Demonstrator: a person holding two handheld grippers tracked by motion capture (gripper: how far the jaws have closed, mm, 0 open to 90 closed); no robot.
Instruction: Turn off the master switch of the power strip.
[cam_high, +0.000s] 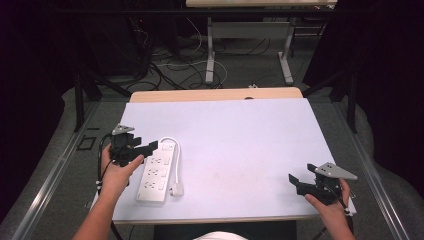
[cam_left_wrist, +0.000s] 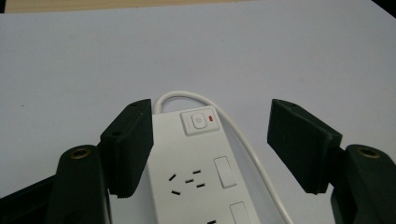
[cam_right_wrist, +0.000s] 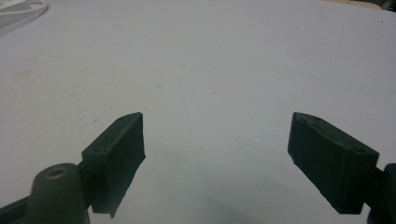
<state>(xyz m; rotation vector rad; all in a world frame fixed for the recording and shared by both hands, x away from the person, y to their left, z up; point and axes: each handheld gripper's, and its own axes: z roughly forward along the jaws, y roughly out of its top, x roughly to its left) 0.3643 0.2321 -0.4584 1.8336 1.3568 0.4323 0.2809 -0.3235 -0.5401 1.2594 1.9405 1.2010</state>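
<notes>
High view: white power strip (cam_high: 157, 172) lies near the table's (cam_high: 240, 130) left edge, left gripper (cam_high: 145, 148) over its far end, right gripper (cam_high: 295, 181) by the near right edge — bare surface between. Left gripper view: jaws apart, straddling the strip's switch (cam_left_wrist: 200, 121). Right gripper view: jaws wide over bare tabletop.

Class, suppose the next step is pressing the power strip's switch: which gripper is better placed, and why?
Left. The left gripper hangs open right over the white plastic power strip, its switch between the jaws. The right gripper is far across the table, over bare surface.
</notes>
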